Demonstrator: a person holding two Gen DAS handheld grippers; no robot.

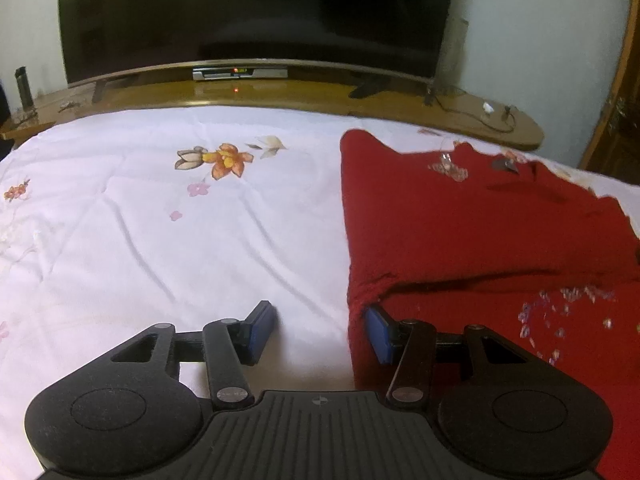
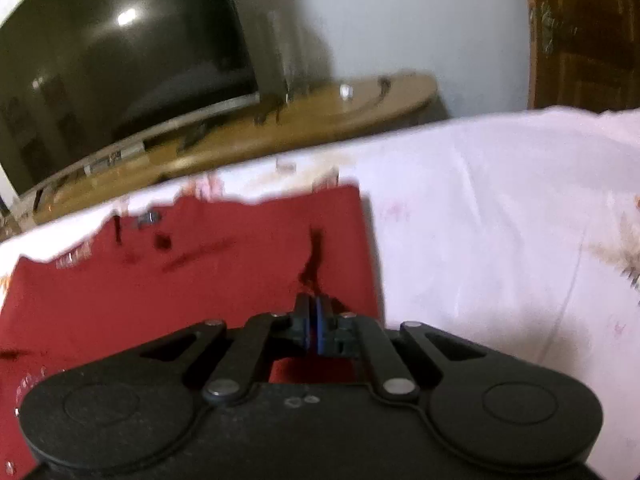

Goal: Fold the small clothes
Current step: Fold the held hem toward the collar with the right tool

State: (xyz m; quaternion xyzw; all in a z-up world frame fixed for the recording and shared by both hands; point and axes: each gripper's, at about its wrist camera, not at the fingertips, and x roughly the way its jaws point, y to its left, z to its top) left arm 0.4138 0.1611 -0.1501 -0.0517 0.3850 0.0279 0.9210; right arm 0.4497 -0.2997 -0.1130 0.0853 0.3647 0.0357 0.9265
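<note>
So your red top [image 1: 460, 224] is part-folded on the bed [image 1: 200, 240]; left hand-held gripper [image 1: 320, 332] gapes at its edge, right hand-held gripper [image 2: 313, 322] pinches fabric, more folds left.

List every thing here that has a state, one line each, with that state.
Red knit garment with clear beads: lying on the bed, near edge folded over.
White floral bedsheet: spread out, lightly creased.
Left gripper: open, straddling the garment's edge, one pad tucked under the fold.
Right gripper: shut, over the garment; a grip on cloth cannot be confirmed.
Large black television: screen dark.
Silver set-top box: lights on.
</note>
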